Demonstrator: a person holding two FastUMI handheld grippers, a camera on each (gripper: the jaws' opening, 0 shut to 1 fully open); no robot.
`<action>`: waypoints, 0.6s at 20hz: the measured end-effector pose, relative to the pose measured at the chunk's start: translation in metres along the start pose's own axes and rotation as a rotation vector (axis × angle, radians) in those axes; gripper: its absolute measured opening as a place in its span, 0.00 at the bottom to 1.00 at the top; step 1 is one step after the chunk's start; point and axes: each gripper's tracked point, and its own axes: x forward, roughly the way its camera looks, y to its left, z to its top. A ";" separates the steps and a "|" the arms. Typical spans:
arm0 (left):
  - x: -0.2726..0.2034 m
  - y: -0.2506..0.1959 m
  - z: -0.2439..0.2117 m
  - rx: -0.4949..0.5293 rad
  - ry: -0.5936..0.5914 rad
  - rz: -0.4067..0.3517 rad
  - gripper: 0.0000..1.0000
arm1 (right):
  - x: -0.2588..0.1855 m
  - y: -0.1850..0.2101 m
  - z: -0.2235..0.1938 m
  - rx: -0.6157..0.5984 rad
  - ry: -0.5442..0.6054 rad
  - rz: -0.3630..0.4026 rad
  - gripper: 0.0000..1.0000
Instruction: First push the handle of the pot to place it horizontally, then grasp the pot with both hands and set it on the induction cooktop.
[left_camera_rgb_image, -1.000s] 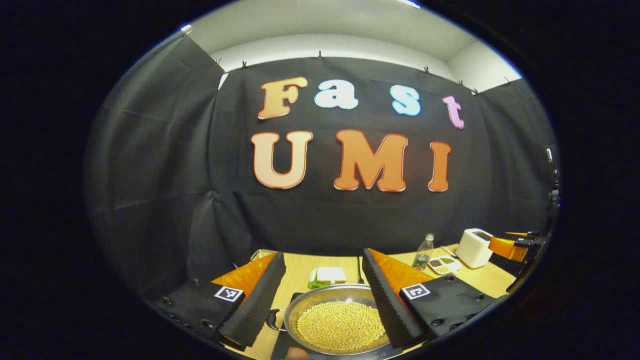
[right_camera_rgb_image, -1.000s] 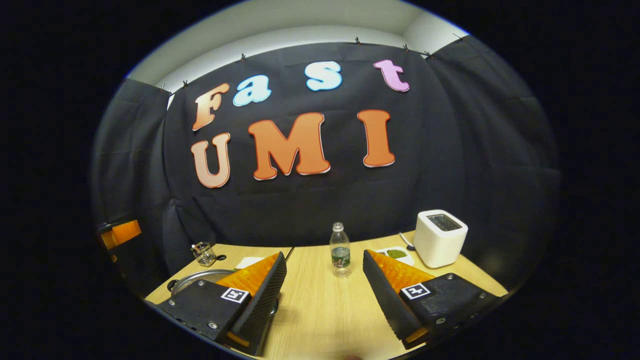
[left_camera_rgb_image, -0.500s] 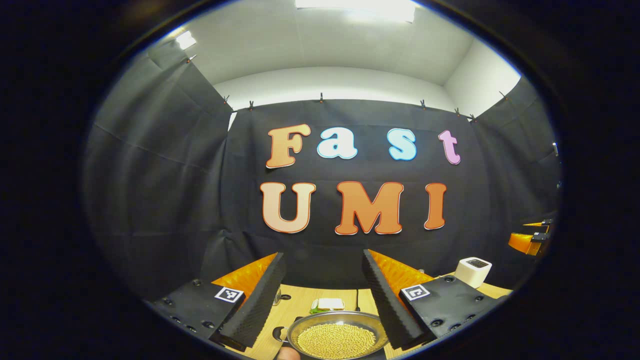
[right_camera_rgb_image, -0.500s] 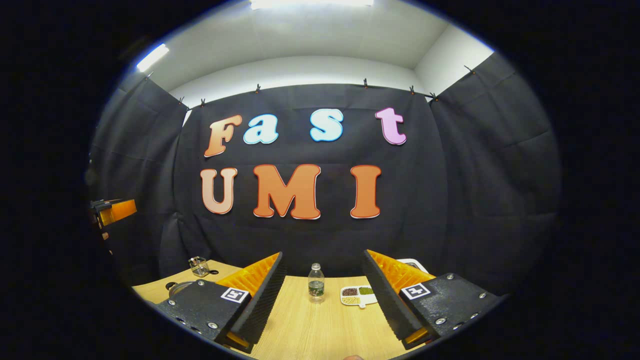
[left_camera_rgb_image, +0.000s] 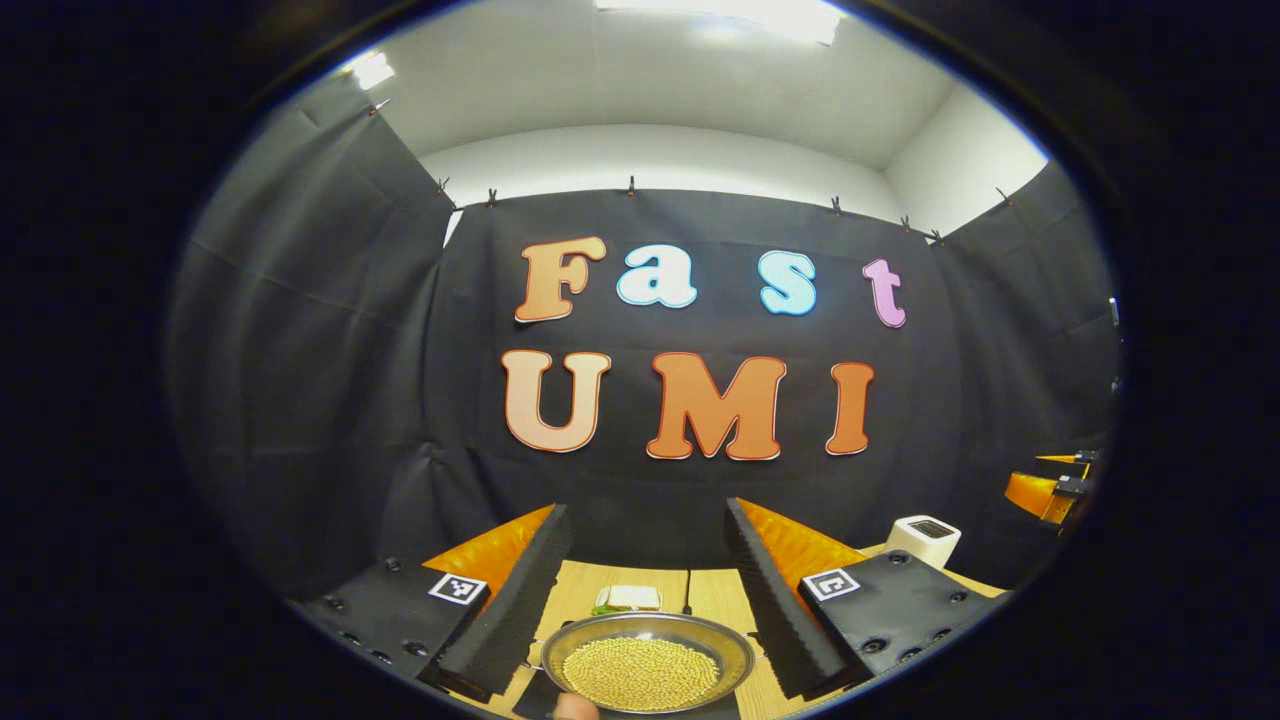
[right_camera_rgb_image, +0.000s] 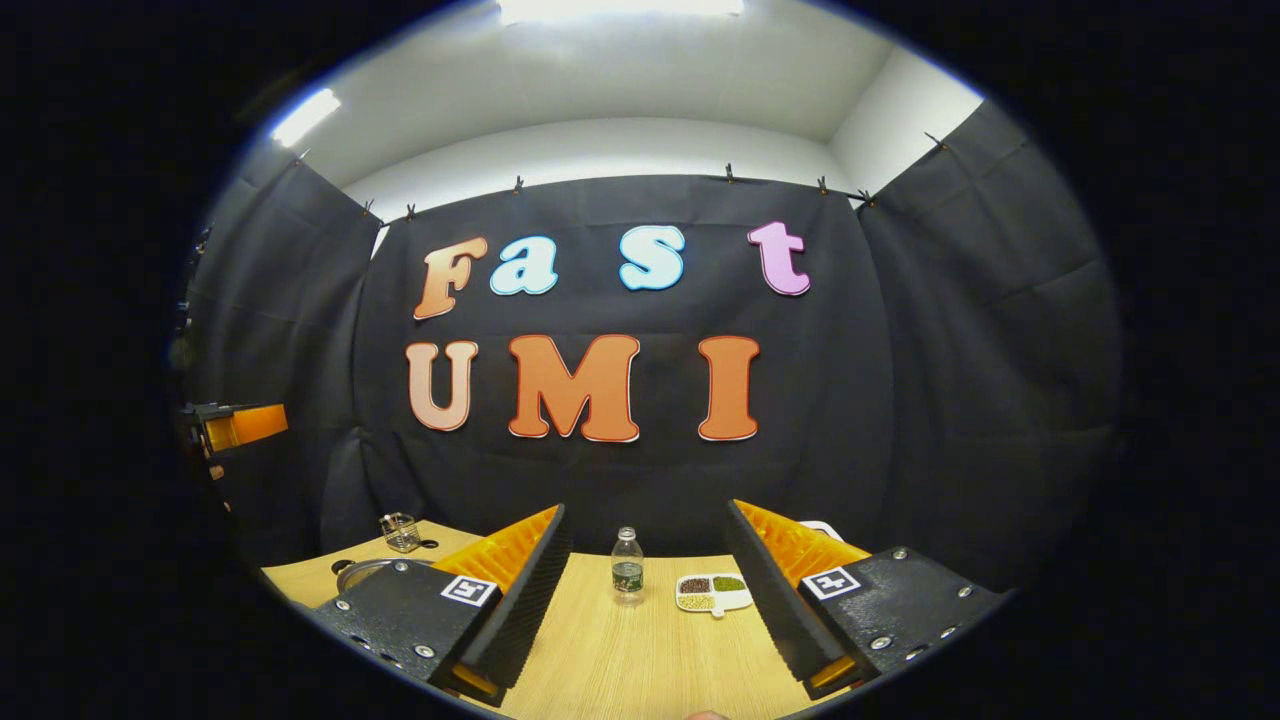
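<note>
Your left gripper (left_camera_rgb_image: 648, 590): jaws wide, empty, raised above the pot (left_camera_rgb_image: 648, 672) of beans, which already rests on the dark induction cooktop (left_camera_rgb_image: 530, 702). Right gripper (right_camera_rgb_image: 648, 590): wide, empty, over bare surface (right_camera_rgb_image: 640, 660); water bottle (right_camera_rgb_image: 627, 566) beyond.

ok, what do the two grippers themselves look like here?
Left gripper and right gripper match: two wedge-shaped fingers with ridged inner faces, each on a black plate with screws and a square black-and-white marker. No cables or sleeves visible.
</note>
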 end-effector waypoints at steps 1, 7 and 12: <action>0.000 -0.003 0.000 0.003 0.000 -0.007 0.99 | 0.000 -0.002 -0.001 0.007 -0.001 -0.001 0.95; 0.002 -0.008 0.000 0.000 0.002 -0.026 0.99 | 0.003 -0.013 -0.005 0.041 0.004 -0.018 0.95; 0.002 -0.005 -0.002 0.007 0.007 -0.016 0.99 | 0.004 -0.016 -0.009 0.046 0.010 -0.024 0.95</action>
